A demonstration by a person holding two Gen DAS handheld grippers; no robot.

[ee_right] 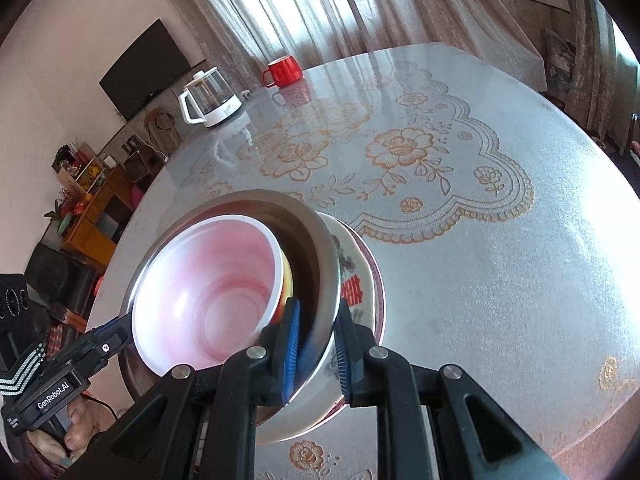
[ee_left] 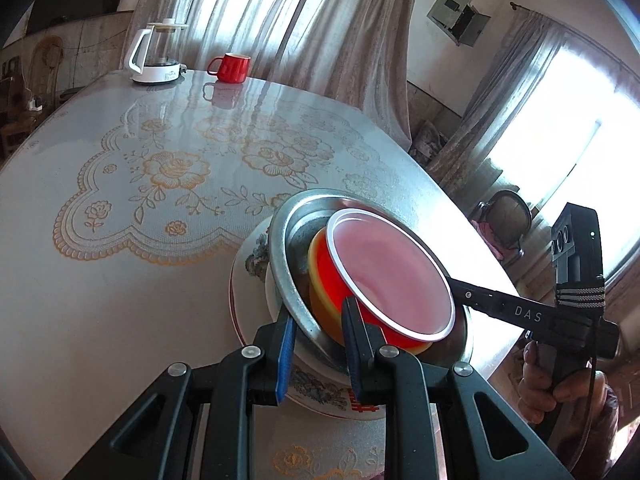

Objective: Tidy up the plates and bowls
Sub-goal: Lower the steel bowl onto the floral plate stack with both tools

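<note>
Bowls and plates sit as one nested stack near the table's edge, and both pairs of tongs grip it from opposite sides. The left tongs [ee_left: 318, 336] are closed narrow across the rim of the steel bowl [ee_left: 288, 240], one blue pad outside the wall, the other inside against the red bowl [ee_left: 340, 280]. The right tongs [ee_right: 318, 344] pinch the same steel rim from the far side, pads either side of the thin metal wall.

Inside the steel bowl the red bowl, white-rimmed with a pinkish inside, rests tilted on what looks like a yellow bowl [ee_left: 314, 256]. Beneath everything lie a floral plate [ee_right: 352, 276] and, under it, a red-rimmed plate [ee_left: 236, 304], flat on the table [ee_left: 120, 280].

I judge the steel bowl light, stiff and slick; the rim is the natural hold, but polished metal may slide between the pads, so two opposed grips seem wise. The inner bowls look loose and could shift or rattle if the stack tips. The plates appear ceramic, heavier and breakable, and are not gripped, so they would stay behind on a lift.

Farther off stand a glass kettle [ee_left: 158, 52] and a red mug [ee_left: 232, 67], well apart from the stack.
</note>
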